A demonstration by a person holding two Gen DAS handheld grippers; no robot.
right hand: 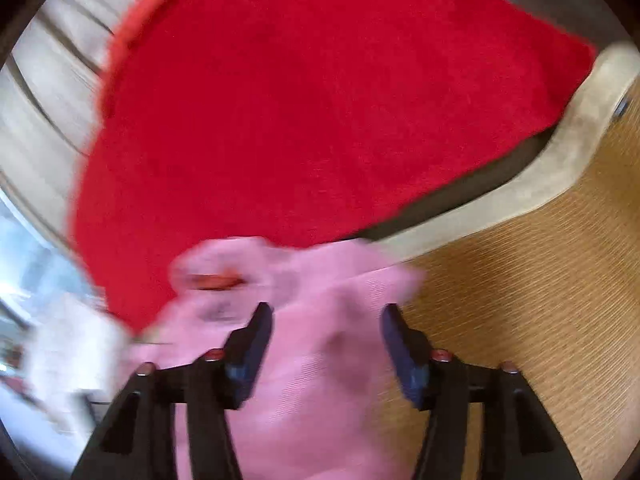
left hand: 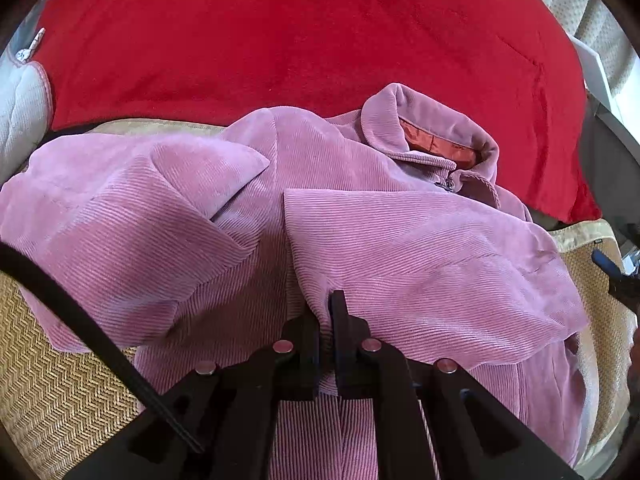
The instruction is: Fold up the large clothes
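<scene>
A pink corduroy jacket (left hand: 224, 288) lies front up on a woven straw mat (left hand: 60, 380), collar (left hand: 432, 132) toward the far side. Both sleeves are folded in across the chest, one on the left (left hand: 160, 200) and one on the right (left hand: 420, 248). My left gripper (left hand: 325, 312) is shut on a pinch of the jacket's cloth at the near edge of the right sleeve. In the blurred right wrist view, my right gripper (right hand: 326, 312) is open above the jacket (right hand: 312, 360), near its collar, with nothing pressed between the fingers.
A red blanket (left hand: 300, 40) covers the surface beyond the jacket and shows again in the right wrist view (right hand: 300, 100). The straw mat (right hand: 520, 280) stretches off to the right with a pale cloth border (right hand: 560, 152). A quilted white pad (left hand: 20, 120) lies at the far left.
</scene>
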